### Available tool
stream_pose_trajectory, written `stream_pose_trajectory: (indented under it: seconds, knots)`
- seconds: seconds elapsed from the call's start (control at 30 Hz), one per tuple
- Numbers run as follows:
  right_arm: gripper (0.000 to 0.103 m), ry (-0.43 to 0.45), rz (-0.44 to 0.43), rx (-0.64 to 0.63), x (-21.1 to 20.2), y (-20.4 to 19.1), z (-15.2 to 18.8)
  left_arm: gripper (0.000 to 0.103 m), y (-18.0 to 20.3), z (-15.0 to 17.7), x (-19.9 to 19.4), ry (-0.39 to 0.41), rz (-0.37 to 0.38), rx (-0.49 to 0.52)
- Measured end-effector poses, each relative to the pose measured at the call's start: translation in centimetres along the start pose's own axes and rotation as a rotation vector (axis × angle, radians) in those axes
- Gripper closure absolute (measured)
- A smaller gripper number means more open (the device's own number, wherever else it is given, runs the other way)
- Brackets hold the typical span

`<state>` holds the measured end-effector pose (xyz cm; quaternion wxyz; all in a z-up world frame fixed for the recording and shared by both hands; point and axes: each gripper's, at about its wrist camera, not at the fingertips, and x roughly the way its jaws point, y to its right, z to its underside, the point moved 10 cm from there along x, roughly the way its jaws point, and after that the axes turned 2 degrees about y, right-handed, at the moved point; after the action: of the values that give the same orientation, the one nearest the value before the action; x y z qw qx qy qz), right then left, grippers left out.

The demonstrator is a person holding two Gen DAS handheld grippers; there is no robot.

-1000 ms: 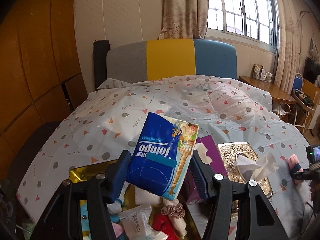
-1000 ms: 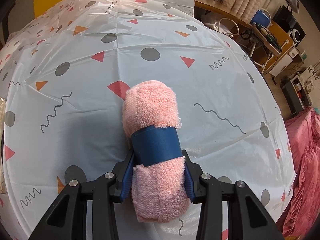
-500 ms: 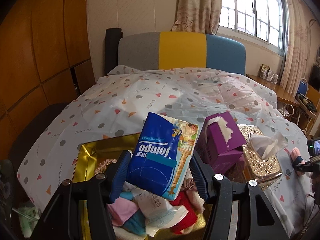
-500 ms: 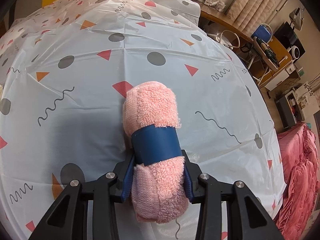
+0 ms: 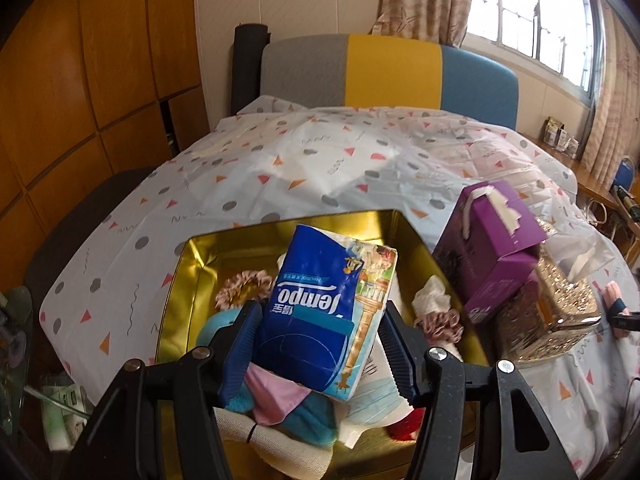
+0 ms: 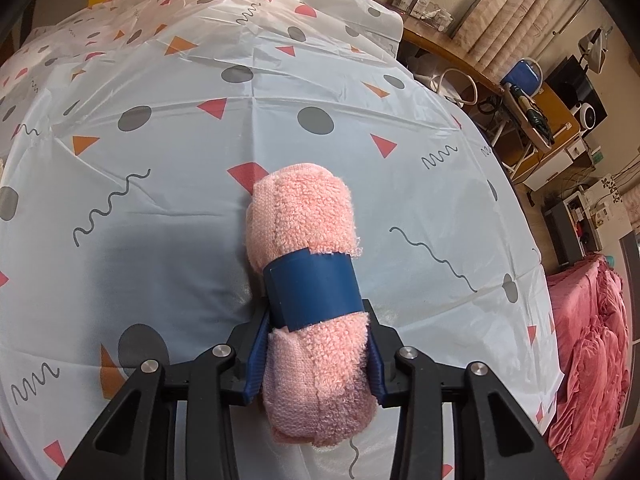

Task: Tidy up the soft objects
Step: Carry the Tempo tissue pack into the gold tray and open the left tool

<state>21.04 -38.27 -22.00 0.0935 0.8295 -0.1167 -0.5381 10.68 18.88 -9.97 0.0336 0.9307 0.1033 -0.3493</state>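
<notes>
My left gripper (image 5: 318,344) is shut on a blue Tempo tissue pack (image 5: 328,308) and holds it above a gold tin (image 5: 192,256) full of soft items: scrunchies, socks, cloths. My right gripper (image 6: 316,354) is shut on a rolled pink towel (image 6: 304,220) with a blue band, held just over the patterned bed cover (image 6: 160,184). The towel and right gripper also show at the far right of the left wrist view (image 5: 614,308).
A purple tissue box (image 5: 492,240) leans on a gold ornate tissue holder (image 5: 556,312) right of the tin. The bed has a grey, yellow and blue headboard (image 5: 392,68). A desk and shelves (image 6: 536,120) stand past the bed's right edge. Wooden wardrobe (image 5: 80,80) on the left.
The left gripper has pulled back and risen with the tissue pack, so the whole gold tin now shows beneath it. The right gripper has shifted slightly with the towel.
</notes>
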Motion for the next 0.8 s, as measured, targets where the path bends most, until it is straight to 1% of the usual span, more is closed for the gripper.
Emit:
stream_pose_trajectory:
  seconds: [0.2,0.33,0.4,0.5,0.57,0.7,0.8]
  knots:
    - [0.063,0.003,0.004,-0.01,-0.1,-0.1,0.0,0.043,-1.2,1.5,1.4,-0.052,-0.01,-0.036]
    - [0.063,0.004,0.005,-0.012,-0.1,-0.1,0.0,0.043,-3.2,2.3,1.5,-0.08,0.013,-0.127]
    - [0.063,0.005,0.007,-0.015,-0.1,-0.1,0.0,0.043,-4.3,2.6,1.4,-0.085,0.013,-0.163]
    - [0.063,0.006,0.01,-0.02,-0.2,-0.1,0.0,0.043,-5.4,3.1,1.4,-0.105,0.039,-0.215]
    - [0.063,0.007,0.013,-0.023,-0.2,-0.2,0.0,0.043,-5.3,3.2,1.5,-0.12,0.07,-0.237]
    - [0.063,0.008,0.02,-0.029,-0.3,-0.3,0.0,0.043,-3.8,2.6,2.3,-0.134,0.115,-0.232]
    - [0.063,0.008,0.019,-0.028,-0.3,-0.4,0.0,0.043,-2.8,1.7,3.4,-0.13,0.103,-0.181]
